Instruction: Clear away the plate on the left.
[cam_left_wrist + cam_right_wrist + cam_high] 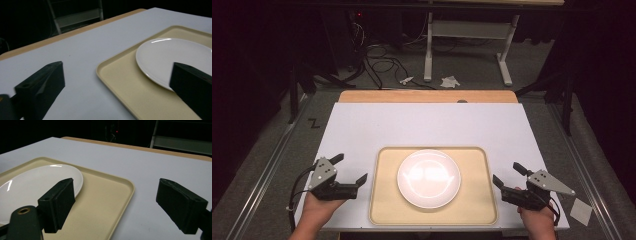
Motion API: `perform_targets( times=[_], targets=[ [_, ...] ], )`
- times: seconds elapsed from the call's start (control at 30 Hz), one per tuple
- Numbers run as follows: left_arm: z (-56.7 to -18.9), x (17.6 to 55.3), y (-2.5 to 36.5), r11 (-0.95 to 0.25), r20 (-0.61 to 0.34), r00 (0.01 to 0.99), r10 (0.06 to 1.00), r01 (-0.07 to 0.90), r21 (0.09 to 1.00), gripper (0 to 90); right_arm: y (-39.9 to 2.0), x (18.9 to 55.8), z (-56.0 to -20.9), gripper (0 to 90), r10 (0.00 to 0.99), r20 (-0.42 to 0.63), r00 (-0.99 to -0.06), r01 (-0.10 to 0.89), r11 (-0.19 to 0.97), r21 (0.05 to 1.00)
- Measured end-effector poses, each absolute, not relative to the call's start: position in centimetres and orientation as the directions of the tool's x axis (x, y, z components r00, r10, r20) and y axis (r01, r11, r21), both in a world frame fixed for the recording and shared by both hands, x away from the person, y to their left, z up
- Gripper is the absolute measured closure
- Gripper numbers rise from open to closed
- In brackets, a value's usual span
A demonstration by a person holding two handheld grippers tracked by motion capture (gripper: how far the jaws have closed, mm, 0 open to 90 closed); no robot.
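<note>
A beige tray (384, 200) lies on the white table (422, 125), and one white plate (428, 178) sits in its middle with nothing on it. The left gripper (350, 168) and the right gripper (507, 174) are beside the tray, one at each side, both with jaws spread wide and holding nothing.

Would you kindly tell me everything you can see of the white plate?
The white plate is round, glossy and empty, looking like ceramic, with a shallow raised rim that catches light. It lies flat, upright, about centred on the beige tray, touching only that. Both grippers sit apart from it, off the tray's sides.
</note>
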State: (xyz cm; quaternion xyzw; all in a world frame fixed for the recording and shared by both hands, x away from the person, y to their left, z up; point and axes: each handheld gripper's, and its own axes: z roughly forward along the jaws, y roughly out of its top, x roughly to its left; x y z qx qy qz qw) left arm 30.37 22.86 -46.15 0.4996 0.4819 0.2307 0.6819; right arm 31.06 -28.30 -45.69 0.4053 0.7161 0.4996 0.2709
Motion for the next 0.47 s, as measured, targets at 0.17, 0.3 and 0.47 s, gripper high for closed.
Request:
perform_targets(
  times=[0.17, 0.3, 0.47],
  targets=[
    [-45.9, 30.3, 22.8, 0.395, -0.412, 0.426, 0.805, 0.131, 0.909, 0.0, -28.5, 31.4, -45.9, 16.2, 0.865, 0.026, -0.502, 0.326, 0.161, 0.932],
    [-46.1, 30.3, 22.2, 0.376, -0.402, 0.445, 0.8, 0.15, 0.914, 0.0, -28.1, 31.4, -45.9, 16.2, 0.861, 0.018, -0.509, 0.33, 0.176, 0.927],
    [-46.2, 30.3, 21.9, 0.357, -0.391, 0.453, 0.802, 0.161, 0.92, 0.3, -27.9, 31.3, -45.9, 16.2, 0.856, 0.007, -0.516, 0.323, 0.187, 0.928]
  ],
)
